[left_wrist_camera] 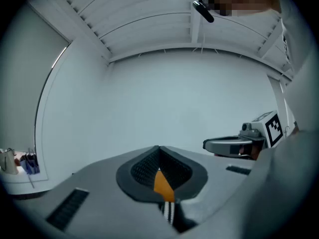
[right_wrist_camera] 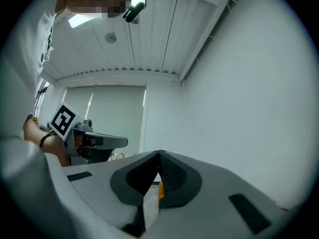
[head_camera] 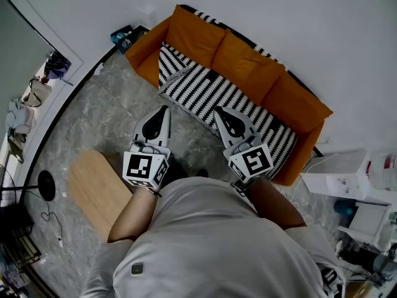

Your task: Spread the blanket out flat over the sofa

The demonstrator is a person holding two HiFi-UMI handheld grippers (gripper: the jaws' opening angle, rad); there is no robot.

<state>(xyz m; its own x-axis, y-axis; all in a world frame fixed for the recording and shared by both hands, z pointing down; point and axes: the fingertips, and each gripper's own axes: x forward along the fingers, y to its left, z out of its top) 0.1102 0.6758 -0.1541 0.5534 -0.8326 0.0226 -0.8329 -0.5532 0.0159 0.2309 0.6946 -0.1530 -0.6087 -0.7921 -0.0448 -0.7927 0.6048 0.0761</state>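
Closest in, the person's grey shirt [head_camera: 205,241] fills the near edge of the head view, and both bare forearms reach forward from it. Each ends in a gripper held level, the two side by side and a little apart. The left gripper [head_camera: 164,109] has its jaws brought together at the tips with nothing caught between them. In its own view only a thin slit remains, and a sliver of orange and stripes shows through it. The right gripper [head_camera: 217,110] is likewise fully closed and empty, its dark pads meeting at the point. Beyond them, the orange sofa [head_camera: 248,58] runs diagonally along the far white wall. The black-and-white striped blanket [head_camera: 211,92] lies on its seat from the left armrest towards the right one, and its near edge drapes over the front. The back cushions and both armrests are uncovered. To the near left, a pale wooden table [head_camera: 96,188] stands on the grey marbled floor [head_camera: 93,123], and white boxes [head_camera: 338,172] sit right of the sofa.
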